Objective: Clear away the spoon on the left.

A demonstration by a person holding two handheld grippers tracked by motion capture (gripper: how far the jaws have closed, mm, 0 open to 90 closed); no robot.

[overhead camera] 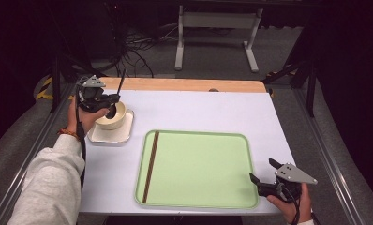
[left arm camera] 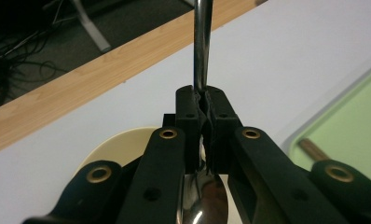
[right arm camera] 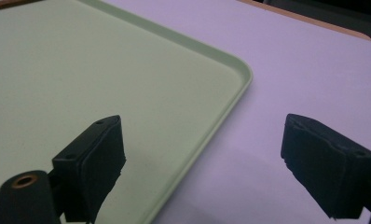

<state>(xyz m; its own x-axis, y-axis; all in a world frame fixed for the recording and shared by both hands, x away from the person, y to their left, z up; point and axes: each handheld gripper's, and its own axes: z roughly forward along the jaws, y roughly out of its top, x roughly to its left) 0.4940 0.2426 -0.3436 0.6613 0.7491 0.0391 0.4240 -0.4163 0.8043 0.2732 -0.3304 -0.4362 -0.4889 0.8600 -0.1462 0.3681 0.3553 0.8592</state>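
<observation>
My left gripper (overhead camera: 112, 104) is shut on a metal spoon (overhead camera: 119, 86) and holds it just above a cream bowl (overhead camera: 120, 117). The bowl stands on a white square plate (overhead camera: 123, 136) at the table's left. In the left gripper view the pads clamp the spoon's handle (left arm camera: 201, 46), which points up and away, while the shiny scoop end hangs between the jaws over the bowl (left arm camera: 123, 144). My right gripper (overhead camera: 261, 169) rests open by the front right corner of a green tray (overhead camera: 198, 168). Nothing is between its jaws, and the tray's rim (right arm camera: 239, 88) passes below them.
A pair of brown chopsticks (overhead camera: 150, 166) lies along the tray's left side, also seen at the right of the left gripper view as chopsticks (left arm camera: 314, 149). A wooden strip (overhead camera: 184, 84) borders the table's far edge. Metal rails run along both sides.
</observation>
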